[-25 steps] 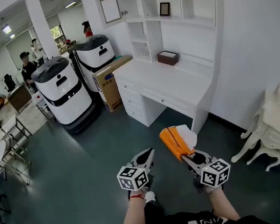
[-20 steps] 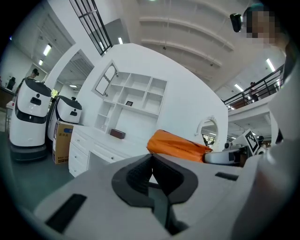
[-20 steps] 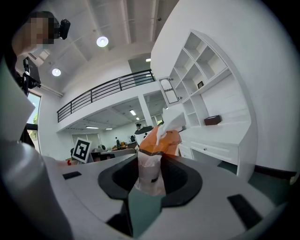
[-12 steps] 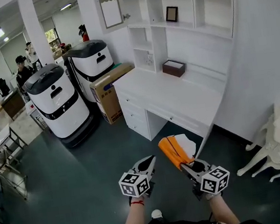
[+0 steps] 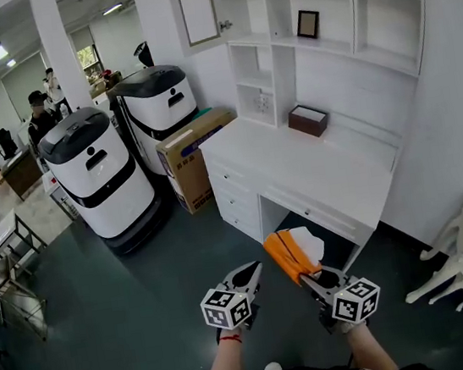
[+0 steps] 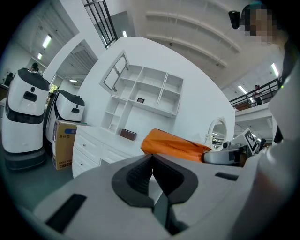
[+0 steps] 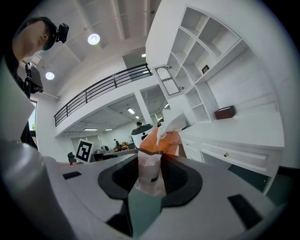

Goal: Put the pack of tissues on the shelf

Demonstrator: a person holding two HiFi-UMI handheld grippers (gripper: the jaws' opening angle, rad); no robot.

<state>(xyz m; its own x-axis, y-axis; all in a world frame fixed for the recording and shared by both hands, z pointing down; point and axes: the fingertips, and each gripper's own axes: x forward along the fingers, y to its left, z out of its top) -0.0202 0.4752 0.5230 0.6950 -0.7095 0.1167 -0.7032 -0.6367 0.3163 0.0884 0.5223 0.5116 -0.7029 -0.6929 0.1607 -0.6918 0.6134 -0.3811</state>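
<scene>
Clamping the orange pack of tissues [image 5: 287, 254] by its near end, right gripper [image 5: 311, 275] holds it above the floor [image 5: 143, 286] at 6 o'clock from the white desk [image 5: 297, 166], shelf [image 5: 326, 38] at 12 o'clock beyond; left gripper [image 5: 250, 269] has jaws together, empty.

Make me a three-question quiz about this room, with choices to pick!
1. Where is the brown box? A on the floor; B on the desk top; C on the top shelf.
2. What colour is the pack of tissues? A blue; B green; C orange.
3. What is the right gripper doing? A gripping the pack; B hanging empty; C holding a cup.
Answers: B, the box sits on the white desk by the wall. C, the wrapper is orange. A, the jaws are closed on the pack's end.
</scene>
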